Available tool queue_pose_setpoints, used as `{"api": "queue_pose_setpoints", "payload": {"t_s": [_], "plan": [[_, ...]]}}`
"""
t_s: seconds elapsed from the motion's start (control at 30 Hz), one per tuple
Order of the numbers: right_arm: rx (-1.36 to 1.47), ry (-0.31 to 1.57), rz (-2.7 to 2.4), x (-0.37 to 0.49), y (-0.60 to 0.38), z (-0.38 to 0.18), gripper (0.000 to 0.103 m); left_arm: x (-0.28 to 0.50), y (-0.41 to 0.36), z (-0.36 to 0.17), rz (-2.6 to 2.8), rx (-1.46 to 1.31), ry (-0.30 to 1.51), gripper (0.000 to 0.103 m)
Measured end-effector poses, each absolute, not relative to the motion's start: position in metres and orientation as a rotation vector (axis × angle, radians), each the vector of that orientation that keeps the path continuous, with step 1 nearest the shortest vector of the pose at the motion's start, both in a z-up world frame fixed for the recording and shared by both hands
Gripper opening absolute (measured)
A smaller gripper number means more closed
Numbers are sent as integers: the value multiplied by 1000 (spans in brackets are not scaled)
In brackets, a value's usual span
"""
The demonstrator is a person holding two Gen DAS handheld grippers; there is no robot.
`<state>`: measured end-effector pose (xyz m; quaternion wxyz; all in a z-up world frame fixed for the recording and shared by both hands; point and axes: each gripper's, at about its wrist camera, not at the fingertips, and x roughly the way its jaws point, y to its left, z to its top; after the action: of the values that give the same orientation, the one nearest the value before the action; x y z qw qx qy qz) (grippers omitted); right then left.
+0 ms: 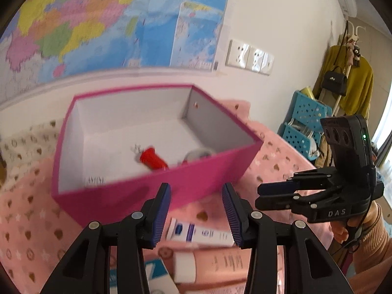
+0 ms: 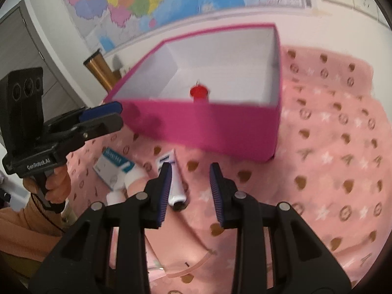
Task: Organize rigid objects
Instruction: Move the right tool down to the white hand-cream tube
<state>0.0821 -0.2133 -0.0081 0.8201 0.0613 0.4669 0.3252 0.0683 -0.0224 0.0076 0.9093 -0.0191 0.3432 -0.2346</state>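
Pink box [image 1: 156, 188] w/ red item [image 1: 153, 161] | white tube [image 1: 199, 234] below L tool [image 1: 196, 216] | both tools parted, empty

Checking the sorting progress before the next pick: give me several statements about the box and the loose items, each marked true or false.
1. The red object lies inside the pink box. True.
2. The white tube is in the box. False: it lies on the pink cloth outside.
3. The left gripper holds the tube. False: its jaws are open and empty.
4. The right gripper holds nothing. True.
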Motion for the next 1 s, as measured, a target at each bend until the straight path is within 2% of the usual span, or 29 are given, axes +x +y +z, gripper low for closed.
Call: {"api": "queue_pose_setpoints", "payload": {"t_s": [0.43,1.0], "plan": [[97,1125,747,67,-185,-60,34,66,-21,-40,-450,-55,847,44],[238,1114,792,73,-198,-71,34,74,-23,-56,-447,-69,903,44]]}}
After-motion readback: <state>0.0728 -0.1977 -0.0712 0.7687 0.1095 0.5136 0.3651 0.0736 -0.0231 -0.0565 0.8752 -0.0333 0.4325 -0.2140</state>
